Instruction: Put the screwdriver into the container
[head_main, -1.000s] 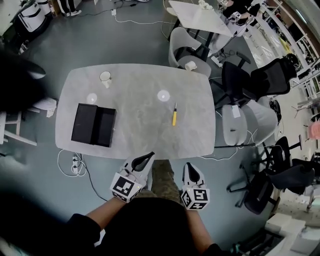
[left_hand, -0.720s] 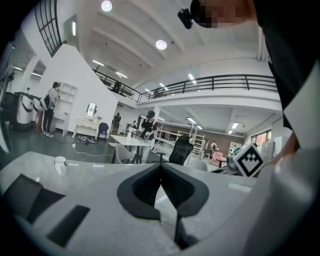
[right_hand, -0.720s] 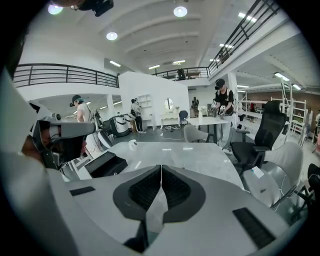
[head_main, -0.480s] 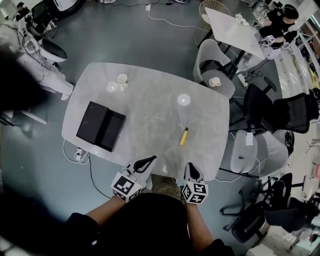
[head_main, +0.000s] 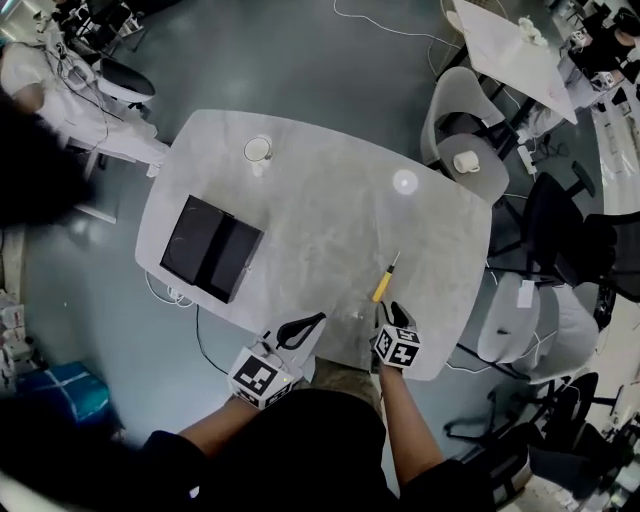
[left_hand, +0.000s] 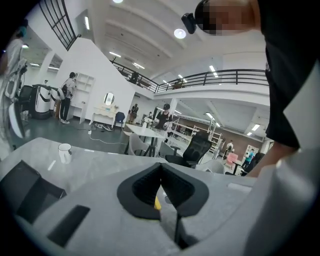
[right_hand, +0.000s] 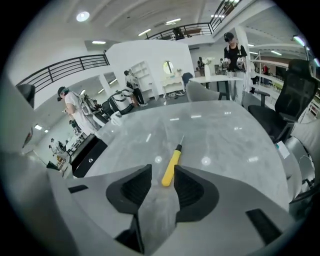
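Observation:
A yellow-handled screwdriver (head_main: 382, 283) lies on the grey marble table (head_main: 300, 210) near its front right edge, tip pointing away. My right gripper (head_main: 393, 310) is right behind it. In the right gripper view its jaws (right_hand: 162, 171) are opening, and the end of the screwdriver (right_hand: 171, 166) handle lies between the tips without being pressed. The black container (head_main: 210, 248) lies open at the table's left, also seen as the container (right_hand: 87, 155) in the right gripper view. My left gripper (head_main: 312, 321) hovers at the table's front edge, shut and empty, tips (left_hand: 161, 169) together.
A white mug (head_main: 258, 150) stands at the far left of the table, the same mug (left_hand: 64, 152) showing in the left gripper view. Grey and black chairs (head_main: 470, 160) crowd the right side. Cables (head_main: 170, 295) lie on the floor under the left edge.
My right gripper has moved forward over the table edge up to the screwdriver's handle, and its jaws have opened. The left gripper stays shut near the front edge.

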